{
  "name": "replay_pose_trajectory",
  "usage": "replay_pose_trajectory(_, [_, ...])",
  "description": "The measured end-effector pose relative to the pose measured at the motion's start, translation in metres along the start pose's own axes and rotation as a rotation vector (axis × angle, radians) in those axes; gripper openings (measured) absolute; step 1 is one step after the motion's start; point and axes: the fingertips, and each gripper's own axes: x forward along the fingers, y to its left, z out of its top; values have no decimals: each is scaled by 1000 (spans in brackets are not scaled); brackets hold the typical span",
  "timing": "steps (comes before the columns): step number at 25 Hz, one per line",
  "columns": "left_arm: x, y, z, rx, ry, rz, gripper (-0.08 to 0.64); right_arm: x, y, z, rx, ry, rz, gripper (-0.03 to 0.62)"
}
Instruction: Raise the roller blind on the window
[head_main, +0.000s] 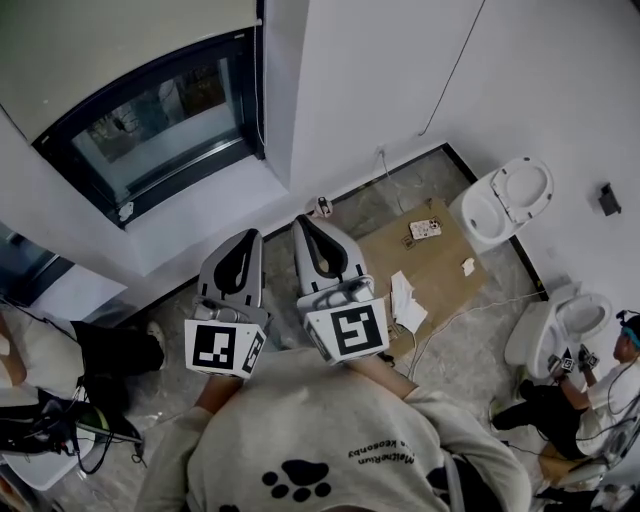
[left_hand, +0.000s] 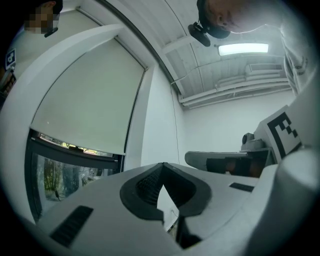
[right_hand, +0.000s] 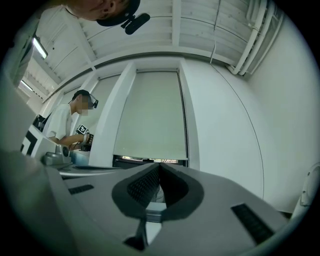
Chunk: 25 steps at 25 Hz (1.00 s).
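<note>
Ahead of and above both grippers, the roller blind (right_hand: 150, 115) covers most of the window (head_main: 160, 125), bottom edge crosswise. Left gripper (head_main: 243, 248) and right gripper (head_main: 318, 240) have jaws clenched on nothing; the left looks slightly nearer.

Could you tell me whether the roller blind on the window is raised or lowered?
Mostly lowered: the pale grey fabric roller blind covers nearly all the black-framed window, leaving only its bottom strip bare.
</note>
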Motion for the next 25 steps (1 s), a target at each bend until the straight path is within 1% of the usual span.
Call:
replay_pose_trajectory(4, [26, 24, -2, -5, 3, -13, 8, 34, -10, -4, 0, -4, -7, 8])
replay_pose_trajectory(7, [46, 43, -7, -7, 8, -31, 8, 61, -14, -5, 5, -34, -10, 8])
replay_pose_trajectory(10, [67, 64, -9, -8, 11, -56, 8, 89, -22, -15, 0, 2, -44, 8])
replay_pose_trajectory(16, [109, 107, -10, 1, 13, -104, 8, 146, -30, -15, -15, -13, -80, 8])
replay_pose_trajectory(21, [137, 134, -9, 6, 10, -152, 8, 184, -37, -16, -28, -26, -114, 8])
replay_pose_trajectory(23, [145, 143, -11, 3, 11, -166, 8, 195, -38, -21, -28, -13, -127, 8])
replay_pose_trajectory(25, [151, 150, -13, -4, 14, -177, 8, 201, -41, -31, -27, 37, -143, 8])
